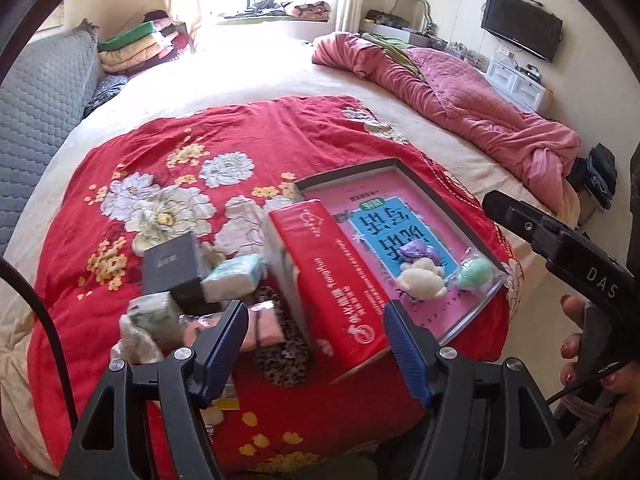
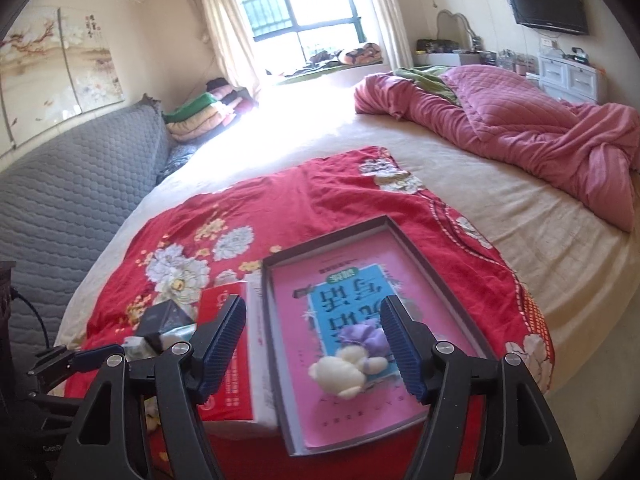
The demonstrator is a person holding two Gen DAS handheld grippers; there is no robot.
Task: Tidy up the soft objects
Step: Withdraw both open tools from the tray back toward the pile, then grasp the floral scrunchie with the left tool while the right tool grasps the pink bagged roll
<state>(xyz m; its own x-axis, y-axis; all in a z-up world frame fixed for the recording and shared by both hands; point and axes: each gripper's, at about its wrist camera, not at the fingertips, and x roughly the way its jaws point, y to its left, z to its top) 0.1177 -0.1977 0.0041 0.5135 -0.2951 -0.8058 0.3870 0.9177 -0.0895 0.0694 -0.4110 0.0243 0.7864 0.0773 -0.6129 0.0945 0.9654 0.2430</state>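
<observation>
Right, leftmost on the red floral sheet [image 1: 168, 136] sit wrapped tissue packs [image 1: 236, 276] by a dark box [image 1: 170, 264]; left gripper [image 1: 316, 344] jaws spread over the red tissue carton [image 1: 336, 280]. Further right, white plush [image 2: 340, 372] and purple plush [image 2: 360, 336] lie in the shallow tray [image 2: 416, 236], right gripper [image 2: 314, 344] jaws spread above them.

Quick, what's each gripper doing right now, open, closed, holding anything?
Left gripper: jaws open, holding nothing, above the red tissue box.
Right gripper: jaws open, empty, above the cream plush toy.
</observation>
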